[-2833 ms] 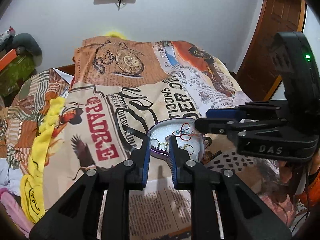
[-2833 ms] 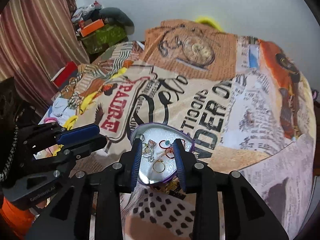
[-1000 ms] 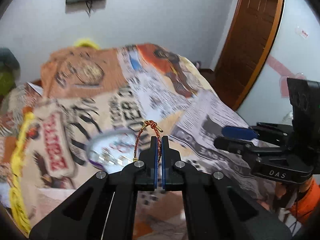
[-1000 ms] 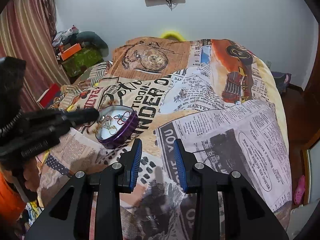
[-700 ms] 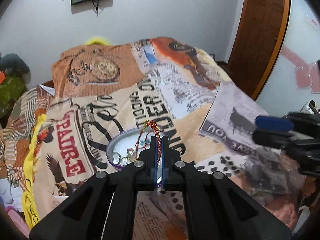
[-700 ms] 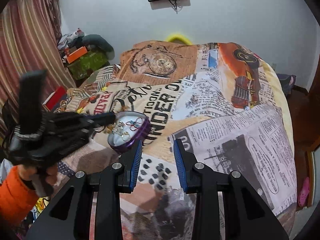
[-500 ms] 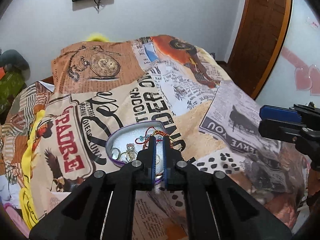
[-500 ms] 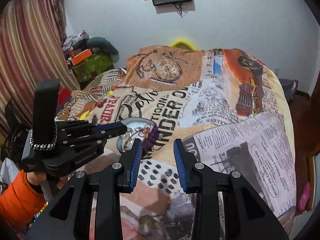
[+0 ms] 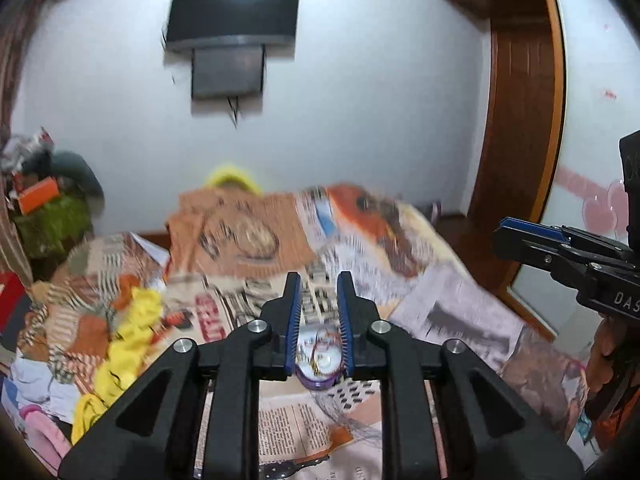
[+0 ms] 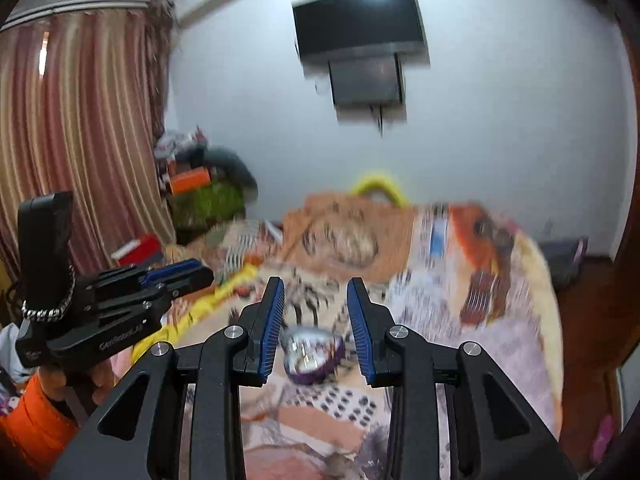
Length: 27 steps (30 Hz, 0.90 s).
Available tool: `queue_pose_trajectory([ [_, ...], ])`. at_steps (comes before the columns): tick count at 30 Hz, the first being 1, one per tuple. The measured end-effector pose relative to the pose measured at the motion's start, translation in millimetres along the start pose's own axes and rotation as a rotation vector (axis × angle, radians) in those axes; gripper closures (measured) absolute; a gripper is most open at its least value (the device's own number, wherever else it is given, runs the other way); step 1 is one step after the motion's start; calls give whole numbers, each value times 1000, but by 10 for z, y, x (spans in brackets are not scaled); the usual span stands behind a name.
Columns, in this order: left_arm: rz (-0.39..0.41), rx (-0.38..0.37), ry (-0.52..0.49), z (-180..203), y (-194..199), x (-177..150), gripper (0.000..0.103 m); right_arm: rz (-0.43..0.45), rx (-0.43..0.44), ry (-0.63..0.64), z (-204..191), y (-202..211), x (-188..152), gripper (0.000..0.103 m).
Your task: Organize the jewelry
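A purple round tin (image 9: 319, 380) with a pale lining lies on the printed bedspread, far below both grippers. Small jewelry lies inside it, blurred, and a red-gold cord bracelet (image 9: 323, 339) rests on top. My left gripper (image 9: 318, 284) hangs high above the tin; its jaws are opening and nothing is between them. The right wrist view shows the tin (image 10: 313, 354) framed by my right gripper (image 10: 315, 286), which is open and empty. Each gripper shows in the other's view: the right gripper (image 9: 520, 240) at the right edge, the left gripper (image 10: 178, 274) at the left.
The bedspread (image 9: 460, 300) covers a bed that drops off at the right towards a wooden door (image 9: 520, 140). Yellow cloth (image 9: 128, 340) and clothes pile up at the bed's left edge. A TV (image 10: 360, 28) hangs on the white wall, beside striped curtains (image 10: 80, 140).
The left gripper carried the cord bracelet over the tin, parted its jaws and left it there. Both grippers then rose and tipped upward, so the bed looks smaller and the wall fills the views.
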<state>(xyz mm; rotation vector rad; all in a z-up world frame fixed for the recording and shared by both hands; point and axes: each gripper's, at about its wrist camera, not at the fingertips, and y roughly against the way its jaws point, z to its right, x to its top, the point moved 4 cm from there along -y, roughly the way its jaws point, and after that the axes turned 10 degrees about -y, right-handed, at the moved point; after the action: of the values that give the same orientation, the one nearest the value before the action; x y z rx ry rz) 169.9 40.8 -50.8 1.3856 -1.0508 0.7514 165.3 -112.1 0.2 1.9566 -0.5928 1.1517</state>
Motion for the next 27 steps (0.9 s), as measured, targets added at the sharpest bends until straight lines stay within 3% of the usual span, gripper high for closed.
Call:
queue_pose_trajectory([
  [1,41,13,1,15,151,55,79,37,1,11,-71,104,34,73],
  [3,96,27,4,32,350,123,62,102,0,31,-188,282,78,73],
  [5,157,34,13,49,572,182,51,161,1,44,-292,443,109,68],
  [10,260,101,7,110,980,263,29,290,-34,35,-418,730,136,21],
  [12,283,130,-11,160,1078,264,11,321,-60,33,-426,766,138,12],
  [13,292,145,-20,180,1102,257,8,336,-75,34,-438,780,135,6],
  [16,309,194,-45,232,1164,240,4,369,-122,40,-472,807,113,0],
  [27,301,193,-38,276,1224,159,4,337,-126,17,-425,860,35,0],
])
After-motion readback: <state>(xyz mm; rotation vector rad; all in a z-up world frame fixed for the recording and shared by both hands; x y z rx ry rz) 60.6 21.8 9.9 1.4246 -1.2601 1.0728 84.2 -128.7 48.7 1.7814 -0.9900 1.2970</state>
